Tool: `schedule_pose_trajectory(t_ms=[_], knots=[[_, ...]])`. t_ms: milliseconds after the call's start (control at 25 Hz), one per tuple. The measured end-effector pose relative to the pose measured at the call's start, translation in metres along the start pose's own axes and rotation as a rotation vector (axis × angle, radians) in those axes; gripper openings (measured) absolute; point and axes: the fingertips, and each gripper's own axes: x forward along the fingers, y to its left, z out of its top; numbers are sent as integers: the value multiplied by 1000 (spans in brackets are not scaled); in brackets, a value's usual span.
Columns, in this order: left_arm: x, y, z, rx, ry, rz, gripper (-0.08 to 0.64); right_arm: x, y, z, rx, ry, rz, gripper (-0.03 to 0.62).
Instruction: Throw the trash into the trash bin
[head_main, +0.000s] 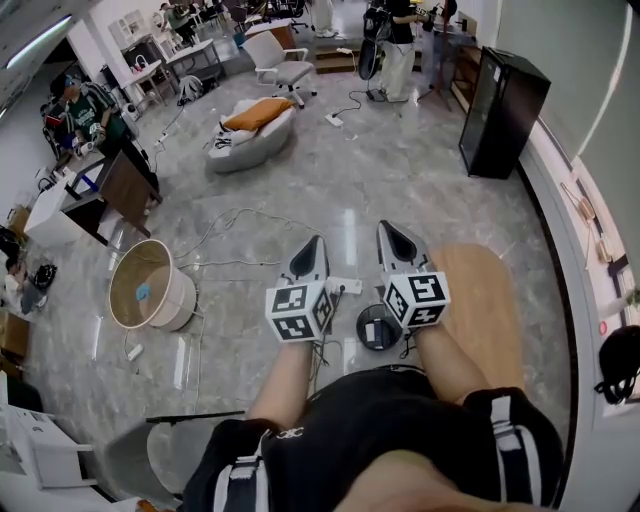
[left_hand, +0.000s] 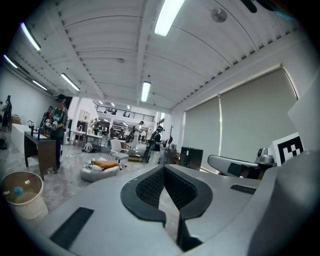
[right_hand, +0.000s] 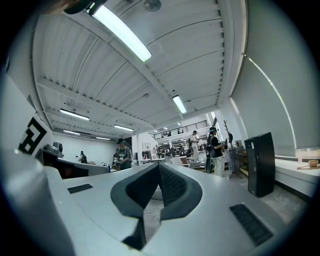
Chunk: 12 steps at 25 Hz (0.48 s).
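Note:
A round beige trash bin (head_main: 150, 285) stands on the floor to the left, with a small blue piece (head_main: 143, 292) inside it. The left gripper view shows the trash bin (left_hand: 22, 197) low at the left. Both grippers are held up side by side, level and pointing away from me. My left gripper (head_main: 315, 245) is shut, with its dark pads (left_hand: 150, 187) meeting at the tip and nothing between them. My right gripper (head_main: 388, 230) is shut and empty too; its pads (right_hand: 172, 185) touch. Neither gripper is over the bin.
A round wooden table (head_main: 485, 300) is under my right arm. A black cabinet (head_main: 503, 110) stands at the right wall. Cables, a power strip (head_main: 343, 286) and a black round device (head_main: 378, 327) lie on the floor below the grippers. A bean bag (head_main: 250, 130), a chair (head_main: 280, 65) and people stand farther off.

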Motion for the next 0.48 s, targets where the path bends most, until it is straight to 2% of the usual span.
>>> schedule_pose_trajectory(t_ms=[160,480], knots=[[4,-12,2,0,-31,6,12,-6,-7,4,-24,-18,32,12],[16,-36,20,16,-7,5,11,-4,-32,27,17,-13,39,12]])
